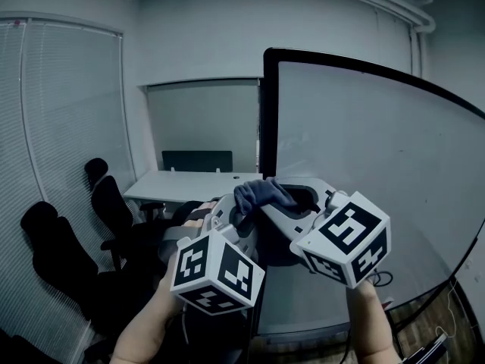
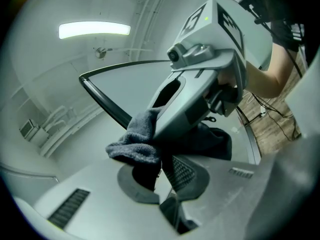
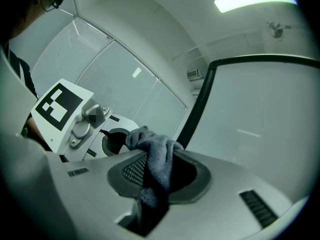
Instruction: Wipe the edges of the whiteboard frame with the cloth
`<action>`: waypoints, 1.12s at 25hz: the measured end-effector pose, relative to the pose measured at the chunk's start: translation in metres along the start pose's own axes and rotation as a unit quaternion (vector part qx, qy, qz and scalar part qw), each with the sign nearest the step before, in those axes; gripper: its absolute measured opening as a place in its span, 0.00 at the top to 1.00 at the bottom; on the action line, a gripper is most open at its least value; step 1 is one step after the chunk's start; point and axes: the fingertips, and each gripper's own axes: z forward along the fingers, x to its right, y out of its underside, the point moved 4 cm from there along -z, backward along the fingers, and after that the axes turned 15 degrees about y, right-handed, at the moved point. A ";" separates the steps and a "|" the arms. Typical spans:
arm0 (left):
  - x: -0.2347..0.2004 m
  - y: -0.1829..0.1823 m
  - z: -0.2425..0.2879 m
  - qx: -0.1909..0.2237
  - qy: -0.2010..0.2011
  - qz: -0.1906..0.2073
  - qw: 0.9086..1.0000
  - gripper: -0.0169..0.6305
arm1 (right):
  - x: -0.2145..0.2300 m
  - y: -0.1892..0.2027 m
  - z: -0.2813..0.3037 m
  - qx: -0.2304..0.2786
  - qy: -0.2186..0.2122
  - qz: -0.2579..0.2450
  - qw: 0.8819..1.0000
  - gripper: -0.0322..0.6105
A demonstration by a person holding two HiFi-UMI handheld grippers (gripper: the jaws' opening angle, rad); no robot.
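Currently the person is holding both claws up in front of the whiteboard (image 1: 379, 180), close together and angled toward each other. The left claw (image 2: 160, 170) is pinching the dark grey cloth (image 2: 134, 145) between its two pads, and the fabric is bunching out over its tips. The right claw (image 3: 160, 170) is also pressing its jaws onto the cloth (image 3: 157, 156), which is hanging down into the gap between them. In the head view the cloth (image 1: 261, 194) is sitting as a crumpled lump where the left claw (image 1: 236, 217) and the right claw (image 1: 265, 207) are meeting, just beside the black frame (image 1: 267, 112) at the board's left edge; whether it is touching the frame cannot be told. Each claw's marker cube is facing the head camera, with a bare forearm (image 1: 151, 317) showing below the left one. Behind, a pale surface (image 1: 182, 184) is standing against the far wall, two black office chairs (image 1: 106, 203) are sitting near the window blinds (image 1: 61, 127), and a ceiling light (image 2: 94, 30) is glowing overhead.
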 end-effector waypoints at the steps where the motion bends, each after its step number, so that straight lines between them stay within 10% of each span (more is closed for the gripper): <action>1: -0.002 -0.001 0.000 -0.001 -0.001 0.003 1.000 0.95 | 0.001 -0.002 0.000 0.002 0.001 0.000 1.000 0.80; 28: -0.062 -0.029 -0.023 -0.004 -0.046 0.048 0.998 0.95 | 0.029 -0.064 0.015 0.030 0.035 -0.048 0.998 0.80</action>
